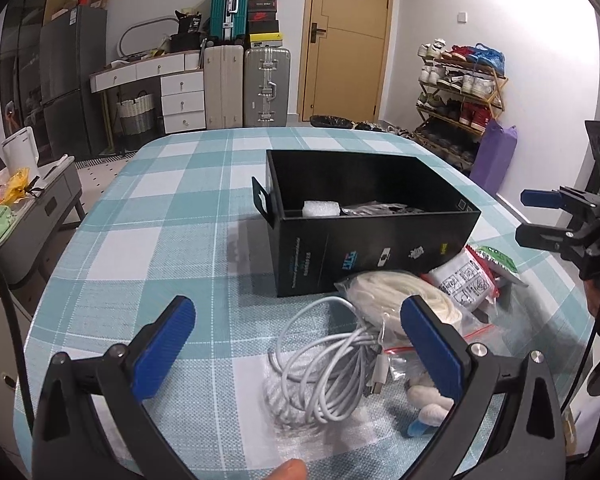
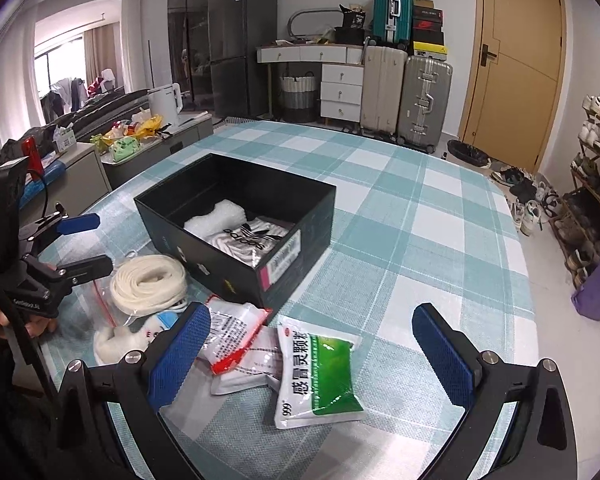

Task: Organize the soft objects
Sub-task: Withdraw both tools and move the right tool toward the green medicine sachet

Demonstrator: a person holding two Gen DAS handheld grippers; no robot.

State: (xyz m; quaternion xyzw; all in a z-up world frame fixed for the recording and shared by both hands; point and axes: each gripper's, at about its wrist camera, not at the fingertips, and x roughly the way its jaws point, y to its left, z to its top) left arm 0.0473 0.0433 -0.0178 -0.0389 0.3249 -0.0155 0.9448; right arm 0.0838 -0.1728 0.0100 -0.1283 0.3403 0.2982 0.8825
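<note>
Readable text, right wrist view:
- "adidas" with trefoil logo, upside down, on the bagged garment (image 2: 252, 238) inside the black box (image 2: 300, 216).
- "999" and "感冒灵颗粒" on the green-and-white sachet (image 2: 318, 376) lying on the checked tablecloth (image 2: 420, 240).
- Small print on the red-edged white packet (image 2: 236, 330): too small to read.
- Box side labels: illegible in both views.

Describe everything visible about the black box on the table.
The black box is an open-topped rectangular carton, seemingly glossy cardboard, resting flat on the checked tablecloth. Small printed logos mark one long side, a pink and white label one end, and a flap juts from the far end. Inside lie a white bubble-wrap roll and a bagged Adidas garment. A red-and-white sachet lies against its near corner.
</note>
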